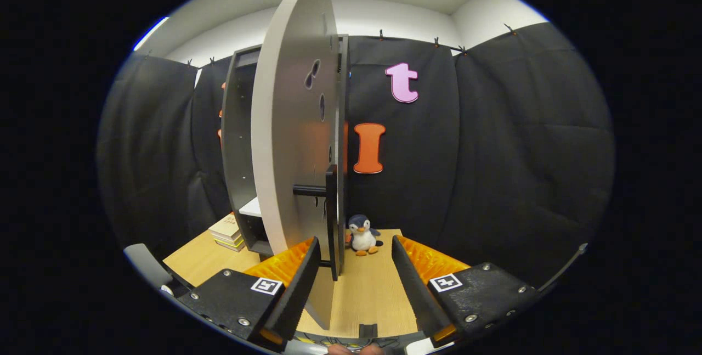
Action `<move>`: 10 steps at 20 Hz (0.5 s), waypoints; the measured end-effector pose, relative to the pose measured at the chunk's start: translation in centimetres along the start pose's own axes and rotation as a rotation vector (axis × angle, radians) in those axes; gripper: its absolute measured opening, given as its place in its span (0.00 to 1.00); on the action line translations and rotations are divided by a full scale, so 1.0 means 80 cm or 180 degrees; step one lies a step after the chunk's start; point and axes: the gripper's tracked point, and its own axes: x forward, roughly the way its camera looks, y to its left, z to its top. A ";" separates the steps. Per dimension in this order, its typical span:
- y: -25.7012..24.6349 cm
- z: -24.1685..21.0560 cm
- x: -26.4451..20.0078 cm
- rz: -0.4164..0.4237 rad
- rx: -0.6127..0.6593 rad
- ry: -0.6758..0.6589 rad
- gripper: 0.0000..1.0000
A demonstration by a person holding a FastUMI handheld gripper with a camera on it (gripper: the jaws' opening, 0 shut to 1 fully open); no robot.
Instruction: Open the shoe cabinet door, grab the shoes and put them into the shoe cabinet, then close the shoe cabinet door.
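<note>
One door: the tall white panel door (285,124) of the dark grey shoe cabinet (237,141) stands swung out, edge-on to the gripper (351,272), its lower edge running down between the fingers, nearer the left one.
Handle: a long black bar handle (332,218) on short posts is fixed to the door's right face, just ahead of the left finger.
Gripper state: fingers spread apart, clamped on nothing; the left black finger (299,283) appears to lie beside the door's lower edge, but contact cannot be confirmed. The right black finger (411,283) stands free over the bench.
Step in hand, judged: moving the door, either finishing the opening or starting the closing. Which one cannot be told from this moment.
Advice: keep the fingers astride the panel edge or close them on the handle bar, and follow the door's arc about the hinge. A straight push risks the panel slipping out of the fingers.
Cabinet contents: a pale shelf (251,208) shows low inside, beyond the door. Whether shoes sit on it is hidden by the panel.
Shoes: none can be made out; their place cannot be stated.
Bench: light wooden bench (367,294) carries the cabinet.
Other items: a stack of books (227,232) lies left of the cabinet base; a small penguin plush toy (362,235) sits beyond the fingers, right of the door.
</note>
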 end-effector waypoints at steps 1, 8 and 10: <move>0.012 0.000 -0.002 0.0031 0.0043 0.0012 0.83; 0.129 0.007 0.008 0.0262 -0.0013 0.0089 0.83; 0.159 0.009 0.017 0.0224 -0.0087 0.0107 0.83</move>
